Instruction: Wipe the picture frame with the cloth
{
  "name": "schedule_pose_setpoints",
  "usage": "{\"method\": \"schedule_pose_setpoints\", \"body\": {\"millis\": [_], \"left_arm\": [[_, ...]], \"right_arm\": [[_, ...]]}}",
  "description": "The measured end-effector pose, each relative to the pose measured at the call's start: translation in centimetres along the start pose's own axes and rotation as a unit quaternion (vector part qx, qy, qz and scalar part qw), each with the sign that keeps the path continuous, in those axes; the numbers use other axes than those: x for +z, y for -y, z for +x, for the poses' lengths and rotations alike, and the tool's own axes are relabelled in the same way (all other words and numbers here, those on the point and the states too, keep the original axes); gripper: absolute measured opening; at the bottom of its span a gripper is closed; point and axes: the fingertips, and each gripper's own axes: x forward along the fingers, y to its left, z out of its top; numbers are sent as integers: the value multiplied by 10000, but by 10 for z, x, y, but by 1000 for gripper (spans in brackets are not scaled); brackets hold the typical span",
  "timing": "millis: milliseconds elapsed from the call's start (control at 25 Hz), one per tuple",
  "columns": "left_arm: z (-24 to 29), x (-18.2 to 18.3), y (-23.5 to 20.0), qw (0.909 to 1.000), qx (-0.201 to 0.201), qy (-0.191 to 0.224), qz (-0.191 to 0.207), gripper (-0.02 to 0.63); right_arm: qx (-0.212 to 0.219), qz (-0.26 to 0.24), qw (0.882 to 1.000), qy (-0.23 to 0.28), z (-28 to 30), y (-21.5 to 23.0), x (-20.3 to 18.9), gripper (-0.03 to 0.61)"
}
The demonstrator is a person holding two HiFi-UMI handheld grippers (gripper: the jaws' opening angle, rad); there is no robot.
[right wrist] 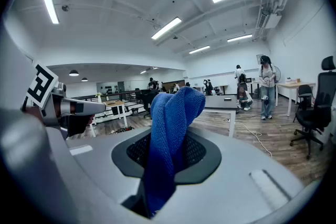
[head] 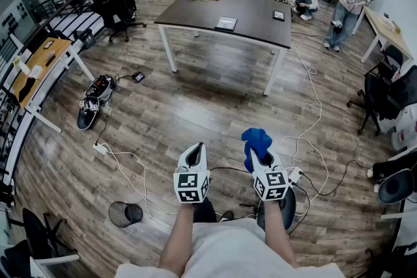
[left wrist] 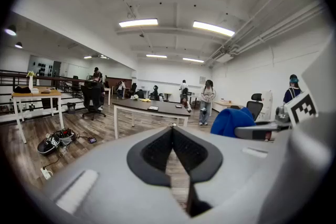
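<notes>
Well short of the counter [head: 195, 13] bearing the likely picture frame [head: 226, 23], gripping the soft, light blue cloth [head: 256, 139] mid-fold in the clamped jaws of the right gripper [head: 260, 154], jaws of the left gripper [head: 194, 150] together, empty.

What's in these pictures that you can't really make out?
- Flat thing on the table, head view: too small to tell whether it is the picture frame.
- Second small thing there: too small to name.
- Cloth, right gripper view: its lower end is hidden between the jaws.
</notes>
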Motion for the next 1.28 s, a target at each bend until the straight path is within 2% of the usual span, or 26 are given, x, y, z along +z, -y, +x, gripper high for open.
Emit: {"method": "schedule_pose_setpoints", "body": {"millis": [280,480,640,800,1040,1160,1280], "left_arm": [[14,12,-7,9998,-7,2,178,54],[60,22,-26,9999,-74,4,137,54],[121,27,-40,9993,-313,-86,175,54],[200,42,-66,9981,-547,-202,221,54],[316,85,-132,9953,-886,-335,201,54],[373,109,-172,9949,-911,-418,65,54],[419,136,-197,9949,-957,-326,-59,53]], "right_arm": [[-107,175,9998,61,22,18,8,80],[-225,262,9993,163,54,31,16,80],[-267,371,9988,183,98,50,24,80],[-489,573,9970,149,164,77,36,81],[-711,710,9949,108,291,95,73,81],[-804,690,9944,35,349,101,94,81],[-880,685,9938,16,389,107,107,81]]}}
